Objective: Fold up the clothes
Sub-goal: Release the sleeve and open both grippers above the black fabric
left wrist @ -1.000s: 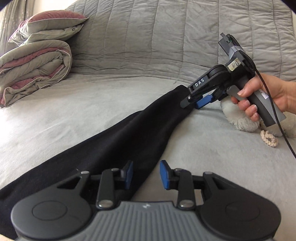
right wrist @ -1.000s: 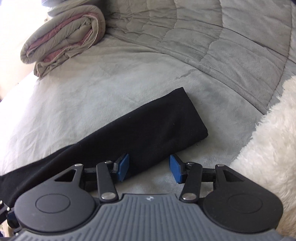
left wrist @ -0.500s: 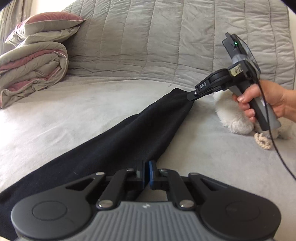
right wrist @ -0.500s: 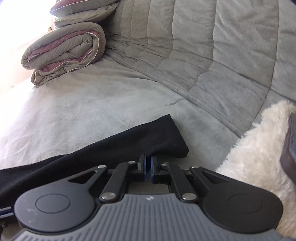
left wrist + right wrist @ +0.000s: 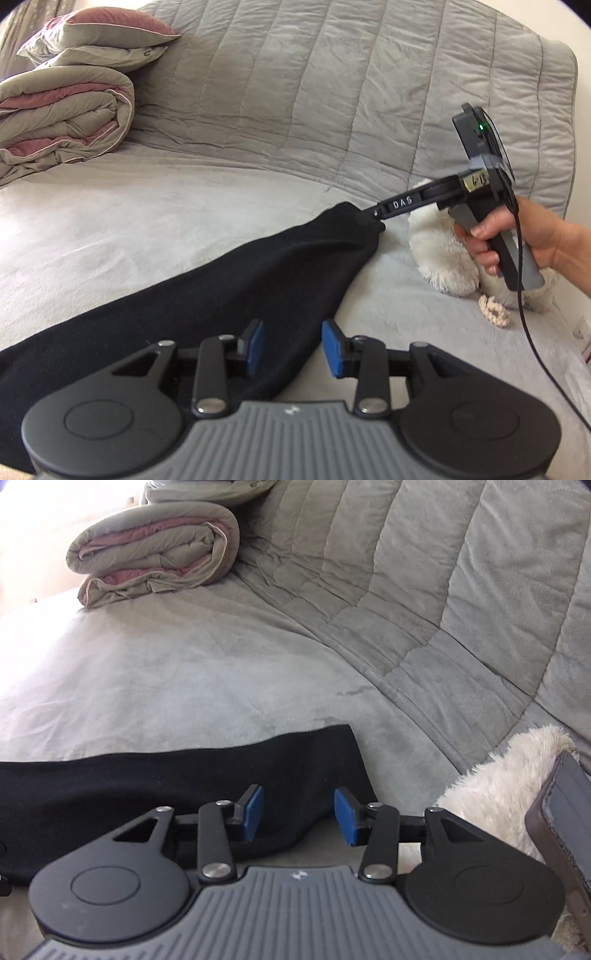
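A long black garment [image 5: 221,288] lies stretched across the grey bed cover [image 5: 184,206]. My left gripper [image 5: 293,347] sits over its near right edge. The jaws are opening, and the cloth's edge lies between the blue pads [image 5: 255,347] without being pressed. A hand [image 5: 546,236] holds my right gripper [image 5: 375,218] at the garment's far end, which looks slightly raised there. In the right wrist view that gripper [image 5: 299,814] has its jaws opening too. The garment's end [image 5: 147,786] lies between its pads, which stand apart from it.
A rolled grey-and-pink duvet [image 5: 62,122] and a pillow [image 5: 99,40] sit at the far left. A white plush toy [image 5: 443,258] and a braided ring [image 5: 493,314] lie at the right, where a black cable [image 5: 535,350] hangs. A dark flat case [image 5: 561,812] stands beside the plush.
Both grippers closed on the garment half a second ago and now stand apart again. The garment's far end has lifted a little, and the right gripper has rolled.
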